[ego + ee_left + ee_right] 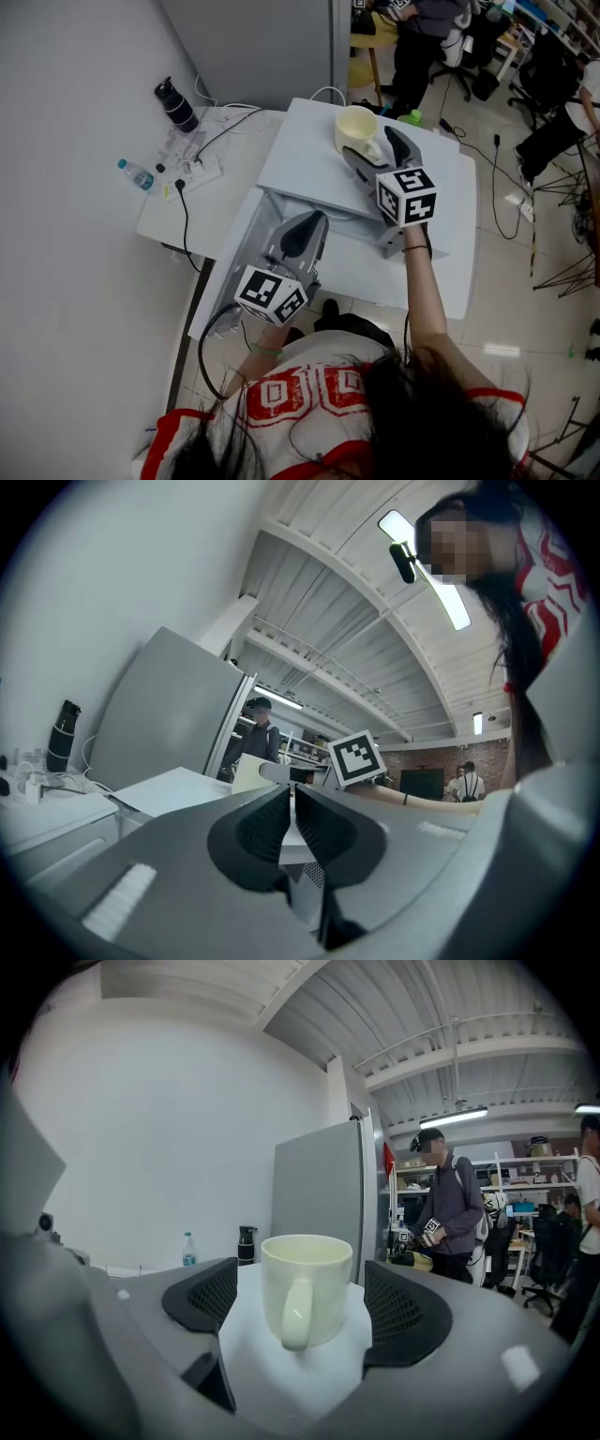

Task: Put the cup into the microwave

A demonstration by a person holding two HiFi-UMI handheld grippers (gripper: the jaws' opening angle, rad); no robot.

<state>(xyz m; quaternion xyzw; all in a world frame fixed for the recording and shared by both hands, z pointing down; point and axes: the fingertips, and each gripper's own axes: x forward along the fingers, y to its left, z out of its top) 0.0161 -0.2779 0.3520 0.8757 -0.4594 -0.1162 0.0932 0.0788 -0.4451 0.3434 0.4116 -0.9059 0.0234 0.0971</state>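
Cream cup (356,127) stands upright on the flat top of the white microwave (300,155), toward the 1 o'clock corner of that top in the head view. It is on the outside of the microwave, not in it. The cup's handle points at 5 o'clock, straight toward the right gripper (373,148), which reaches in over the same top from that side.

Right gripper: the 2 jaws are spread wide, 1 on each side of the cup. The right gripper view shows a clear gap between each black pad and the cup wall, so neither pad touches the cup. The cup sits centred between them, handle facing the camera.

Left gripper (309,225): it sits lower, at 7 o'clock of the cup, just off the microwave's front edge. Its 2 jaws are pressed almost together, with only a thin pale slit between the pads. Nothing can be made out pinched there.

Side table (169,211), at 9 o'clock of the microwave, carries:
- 1 black flask (176,105), upright, at the table's 12 o'clock end
- 1 clear water bottle (137,174), lying at its 9 o'clock edge
- 1 white power strip (199,171), between the flask and the microwave
- 1 black cable (185,225), running off the strip toward 6 o'clock

Grey partition (262,47) stands behind the microwave at 12 o'clock. Past it, at 1 to 3 o'clock, is an open work area with chairs.
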